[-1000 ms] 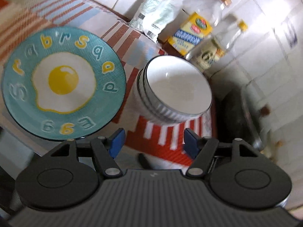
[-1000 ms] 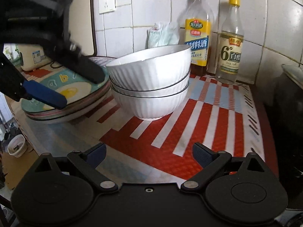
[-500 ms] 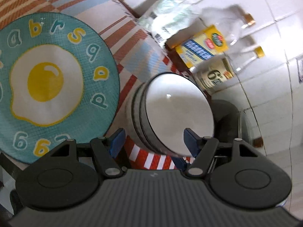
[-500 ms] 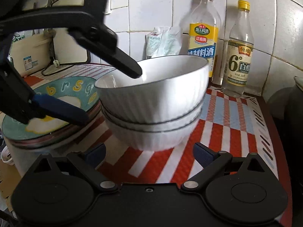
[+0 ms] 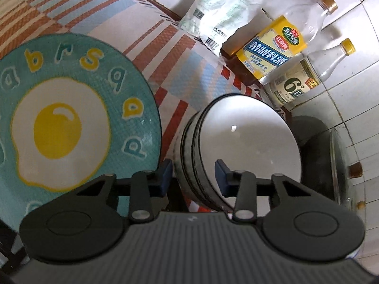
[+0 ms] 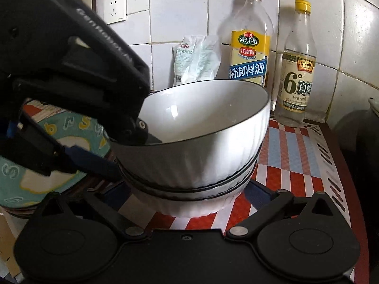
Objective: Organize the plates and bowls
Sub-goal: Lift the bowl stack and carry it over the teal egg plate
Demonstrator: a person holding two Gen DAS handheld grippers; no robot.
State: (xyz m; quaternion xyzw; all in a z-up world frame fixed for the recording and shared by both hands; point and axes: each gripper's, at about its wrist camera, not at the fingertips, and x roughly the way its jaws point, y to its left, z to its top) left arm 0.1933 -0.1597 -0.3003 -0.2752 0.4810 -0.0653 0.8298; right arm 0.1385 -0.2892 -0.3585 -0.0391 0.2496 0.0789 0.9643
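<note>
A stack of three white ribbed bowls (image 5: 248, 142) (image 6: 201, 146) stands on the striped mat. My left gripper (image 5: 193, 172) straddles the near-left rim of the stack, one blue pad (image 5: 221, 171) inside the top bowl and the other outside; the jaws stand apart around the wall. In the right wrist view the left gripper (image 6: 111, 151) reaches in from the left over the rim. My right gripper (image 6: 187, 203) is open, its fingers spread around the base of the stack, tips hidden behind the bowls. A teal fried-egg plate (image 5: 64, 123) (image 6: 47, 165) tops a pile of plates at the left.
Two bottles (image 6: 250, 45) (image 6: 298, 71) and a white pouch (image 6: 196, 59) stand against the tiled wall behind the bowls. A dark pot (image 5: 331, 158) sits at the right of the mat. A wall socket (image 6: 115, 7) is at the upper left.
My left gripper has dropped onto the bowl rim and narrowed around its wall. My right gripper has moved forward until its fingers flank the bowl stack.
</note>
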